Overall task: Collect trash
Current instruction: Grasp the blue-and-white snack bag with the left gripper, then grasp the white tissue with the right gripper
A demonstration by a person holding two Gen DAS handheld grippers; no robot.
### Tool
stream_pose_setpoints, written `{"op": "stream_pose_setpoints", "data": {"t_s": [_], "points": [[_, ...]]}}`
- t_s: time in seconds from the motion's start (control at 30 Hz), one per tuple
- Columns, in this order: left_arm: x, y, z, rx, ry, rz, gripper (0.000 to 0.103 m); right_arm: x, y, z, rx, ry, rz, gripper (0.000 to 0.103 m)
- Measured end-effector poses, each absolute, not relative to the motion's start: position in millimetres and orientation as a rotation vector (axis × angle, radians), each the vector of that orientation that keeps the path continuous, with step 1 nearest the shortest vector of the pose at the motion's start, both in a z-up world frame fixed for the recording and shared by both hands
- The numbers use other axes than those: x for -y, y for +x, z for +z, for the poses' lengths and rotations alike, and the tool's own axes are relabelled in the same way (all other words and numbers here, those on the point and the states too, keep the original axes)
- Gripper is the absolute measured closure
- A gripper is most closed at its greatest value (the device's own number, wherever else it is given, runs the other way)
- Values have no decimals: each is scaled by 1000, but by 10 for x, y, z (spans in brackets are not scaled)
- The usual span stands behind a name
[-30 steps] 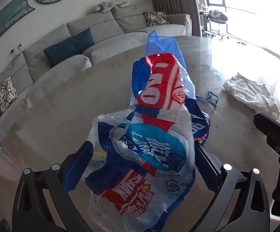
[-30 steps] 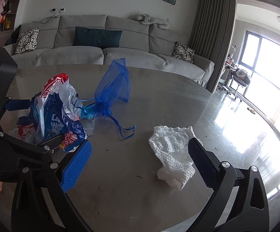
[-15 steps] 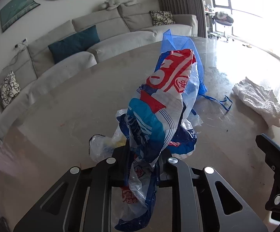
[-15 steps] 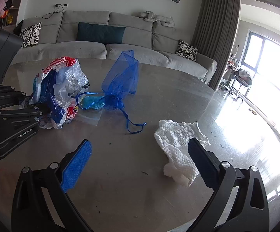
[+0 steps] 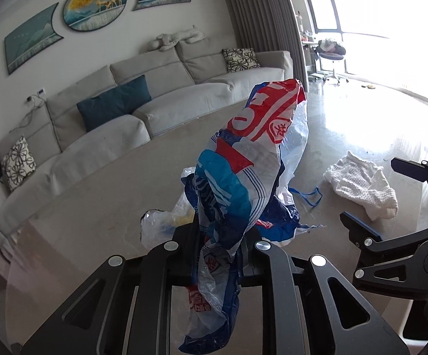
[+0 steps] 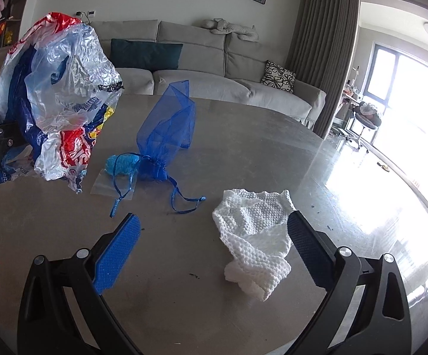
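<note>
Clamped tight on the crumpled plastic wrapper [image 5: 237, 177], the left gripper [image 5: 218, 254] holds it clear of the table [image 6: 243, 159], so the printed red, white and blue film stands up between the fingers and hangs loose below them. From the right wrist camera the same wrapper shows at the far left, lifted above the tabletop. The right gripper [image 6: 214, 245] has its jaws spread wide with nothing pressed between them; its blue pads [image 6: 116, 254] hover above the table, one on each side of the white paper towel [image 6: 255, 236].

Behind the round grey table runs a long grey sofa [image 6: 190, 59] with a teal cushion [image 6: 146, 54] and patterned pillows [image 6: 277, 77]. Brown curtains [image 6: 326, 53] hang beside a bright window [image 5: 368, 23].

On the table itself, the paper towel lies crumpled near the right gripper's pads. Left of it and further back, a blue mesh drawstring bag [image 6: 166, 136] stands half upright, its ribbons [image 6: 181, 199] trailing toward the towel. Just beside the bag lies a small light-blue wad [image 6: 122, 164] on a clear plastic sheet [image 6: 110, 185]. Dark crumbs [image 6: 194, 275] dot the surface between the gripper's fingers.
</note>
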State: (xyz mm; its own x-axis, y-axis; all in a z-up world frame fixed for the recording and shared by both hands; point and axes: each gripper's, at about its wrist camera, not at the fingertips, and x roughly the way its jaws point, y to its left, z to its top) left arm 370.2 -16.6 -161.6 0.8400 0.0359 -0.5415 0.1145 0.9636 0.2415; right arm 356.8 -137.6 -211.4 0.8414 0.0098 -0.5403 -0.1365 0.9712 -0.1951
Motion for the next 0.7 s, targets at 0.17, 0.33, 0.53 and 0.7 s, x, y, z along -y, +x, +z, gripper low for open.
{"op": "stream_pose_setpoints", "data": {"t_s": [0.17, 0.33, 0.53, 0.7], "points": [[314, 3802, -1643, -580, 278, -53, 85, 1484, 3715, -2136, -569, -191, 84, 4], [443, 3967, -1707, -587, 300, -47, 85, 1618, 3856, -2152, -574, -135, 100, 4], [523, 4294, -1819, -649, 289, -42, 85, 1685, 4023, -2168, -591, -129, 105, 4], [597, 4423, -1866, -654, 305, -34, 85, 1704, 4133, -2194, -622, -135, 130, 4]]}}
